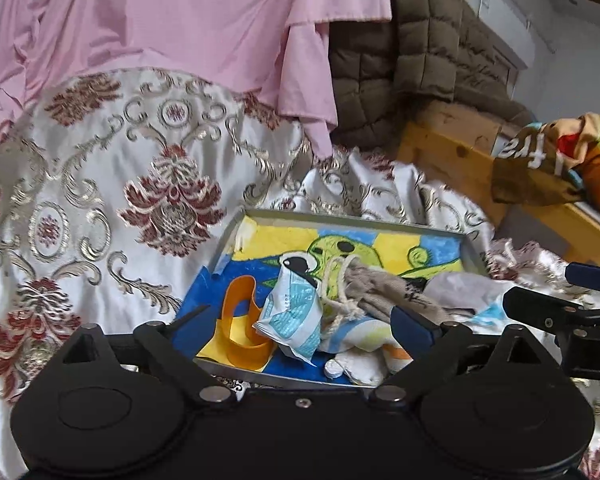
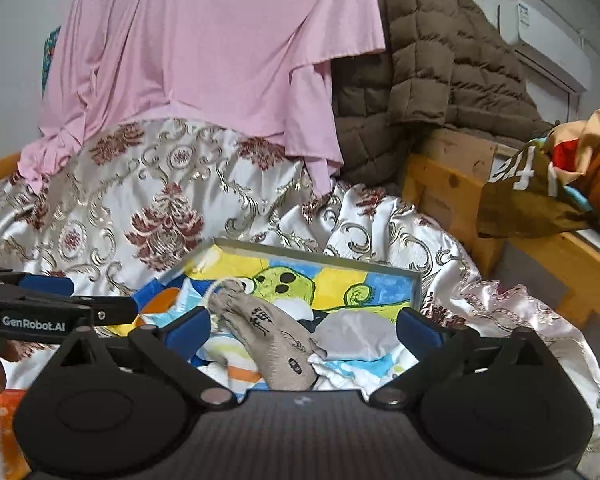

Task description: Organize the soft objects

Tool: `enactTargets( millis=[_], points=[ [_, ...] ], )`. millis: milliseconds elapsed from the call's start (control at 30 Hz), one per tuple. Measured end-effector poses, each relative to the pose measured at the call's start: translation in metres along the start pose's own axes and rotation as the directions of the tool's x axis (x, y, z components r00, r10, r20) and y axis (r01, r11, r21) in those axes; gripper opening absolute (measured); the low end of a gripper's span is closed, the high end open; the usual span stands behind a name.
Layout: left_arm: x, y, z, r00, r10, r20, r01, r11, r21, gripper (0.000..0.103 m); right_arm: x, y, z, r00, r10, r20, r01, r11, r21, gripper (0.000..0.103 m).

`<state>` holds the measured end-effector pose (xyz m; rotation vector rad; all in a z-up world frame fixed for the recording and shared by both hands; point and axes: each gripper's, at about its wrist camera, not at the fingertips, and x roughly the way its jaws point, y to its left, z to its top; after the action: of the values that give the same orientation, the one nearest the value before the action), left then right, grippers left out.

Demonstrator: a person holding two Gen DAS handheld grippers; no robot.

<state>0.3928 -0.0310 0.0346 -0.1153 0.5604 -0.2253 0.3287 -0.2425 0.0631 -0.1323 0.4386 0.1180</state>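
- Left gripper (image 1: pixel 300 322) hangs with jaws spread wide and empty; the metal tray (image 1: pixel 236 236) sits directly ahead of and below its fingers, on the patterned bedspread (image 1: pixel 100 184).
- Right gripper (image 2: pixel 304 330) likewise stands wide open, gripping nothing, with the beige drawstring pouch (image 2: pixel 276 344) lying between and beneath its fingers.
- The pouch looks light, limp and easily bunched; its gathered neck or white cord (image 1: pixel 342 300) seems the surest hold.
- A crinkled blue-and-white packet (image 1: pixel 296 316) and an orange plastic loop (image 1: pixel 242 320), ahead of the left gripper, appear stiffer.
- The tray's near edge and the pale cloths (image 2: pixel 352 336) under the pouch are partly cut off by the gripper bodies.
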Motion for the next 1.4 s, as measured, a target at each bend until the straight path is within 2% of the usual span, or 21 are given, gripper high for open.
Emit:
enactTargets(
  millis=[200, 533, 733, 1400],
  points=[
    [-0.05, -0.007, -0.001, 0.998, -0.001, 0.064, 0.0, 1.0, 0.008, 0.102, -0.038, 0.004, 0.001, 1.0, 0.011, 0.028, -0.012, 1.0, 0.027, 0.103],
    [-0.121, -0.014, -0.015, 0.989, 0.003, 0.147, -0.004, 1.0, 0.006, 0.102, -0.105, 0.012, -0.006, 0.997, 0.037, 0.074, -0.041, 0.998, 0.056, 0.103],
    [-0.157, -0.021, -0.031, 0.977, 0.036, 0.211, -0.042, 0.999, 0.022, 0.102, -0.139, 0.011, -0.016, 0.994, 0.028, 0.103, -0.037, 0.996, 0.087, 0.103],
    [-0.228, -0.032, -0.091, 0.969, 0.061, 0.241, -0.065, 0.998, 0.007, 0.102, -0.21, 0.025, -0.055, 0.993, 0.022, 0.117, -0.035, 0.993, 0.112, 0.103]
  ],
)
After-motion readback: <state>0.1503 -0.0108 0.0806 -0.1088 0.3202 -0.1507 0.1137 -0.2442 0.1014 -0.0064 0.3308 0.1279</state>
